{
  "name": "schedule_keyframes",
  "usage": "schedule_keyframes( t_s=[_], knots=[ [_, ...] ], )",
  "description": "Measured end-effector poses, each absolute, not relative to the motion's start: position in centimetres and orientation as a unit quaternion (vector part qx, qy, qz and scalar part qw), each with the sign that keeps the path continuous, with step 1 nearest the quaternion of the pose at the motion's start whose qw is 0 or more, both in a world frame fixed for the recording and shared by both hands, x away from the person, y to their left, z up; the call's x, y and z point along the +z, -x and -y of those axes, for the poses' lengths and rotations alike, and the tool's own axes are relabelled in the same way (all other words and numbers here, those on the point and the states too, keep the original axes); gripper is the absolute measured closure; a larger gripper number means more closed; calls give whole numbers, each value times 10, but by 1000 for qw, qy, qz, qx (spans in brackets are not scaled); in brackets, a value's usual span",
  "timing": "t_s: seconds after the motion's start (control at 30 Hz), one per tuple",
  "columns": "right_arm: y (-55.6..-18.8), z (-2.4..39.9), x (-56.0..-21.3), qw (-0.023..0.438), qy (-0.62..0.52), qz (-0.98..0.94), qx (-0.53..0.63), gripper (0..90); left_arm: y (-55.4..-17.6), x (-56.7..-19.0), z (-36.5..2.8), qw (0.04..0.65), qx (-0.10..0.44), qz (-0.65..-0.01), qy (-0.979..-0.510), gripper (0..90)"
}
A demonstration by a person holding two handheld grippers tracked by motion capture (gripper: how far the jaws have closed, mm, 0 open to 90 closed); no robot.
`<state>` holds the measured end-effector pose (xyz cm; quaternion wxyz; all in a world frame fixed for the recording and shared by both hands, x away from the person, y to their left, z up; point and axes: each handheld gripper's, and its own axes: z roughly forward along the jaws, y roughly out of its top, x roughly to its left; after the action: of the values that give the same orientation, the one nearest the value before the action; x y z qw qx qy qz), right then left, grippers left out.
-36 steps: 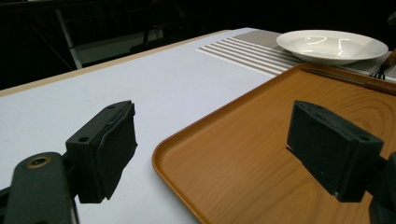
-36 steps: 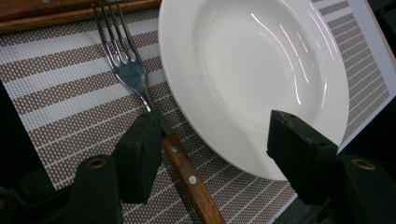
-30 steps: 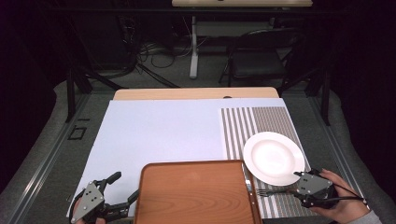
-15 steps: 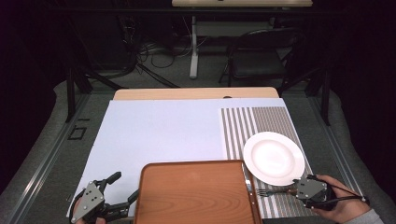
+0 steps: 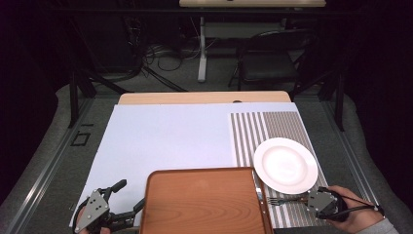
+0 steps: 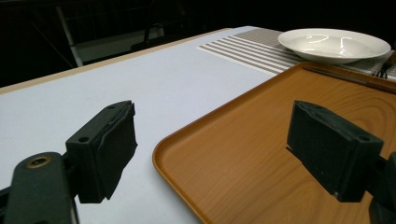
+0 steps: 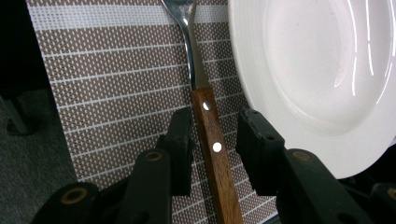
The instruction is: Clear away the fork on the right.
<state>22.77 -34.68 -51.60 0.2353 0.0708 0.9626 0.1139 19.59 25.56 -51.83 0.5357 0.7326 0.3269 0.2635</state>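
On striped woven mat (image 7: 116,84): right claw (image 7: 212,154) closing around wood-handled fork (image 7: 210,135), pads not yet pressing; left claw (image 6: 210,154) spread.

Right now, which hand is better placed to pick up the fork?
Right. The right tool already straddles the fork handle beside the plate, its jaws just closing. The left tool sits open at the tray far side.

The high view looked down over the bench (image 5: 170,141); both tool views sat low, sharing the white plate (image 5: 285,165).
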Motion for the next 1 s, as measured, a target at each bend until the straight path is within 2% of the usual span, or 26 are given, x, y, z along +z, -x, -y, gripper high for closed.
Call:
schedule_keyframes(
  t_s=[1.0],
  knots=[
    [-238, 339, -531, 225, -40, -970, 86, 720, -196, -519, -255, 535, 263, -326, -734, 158]
  ],
)
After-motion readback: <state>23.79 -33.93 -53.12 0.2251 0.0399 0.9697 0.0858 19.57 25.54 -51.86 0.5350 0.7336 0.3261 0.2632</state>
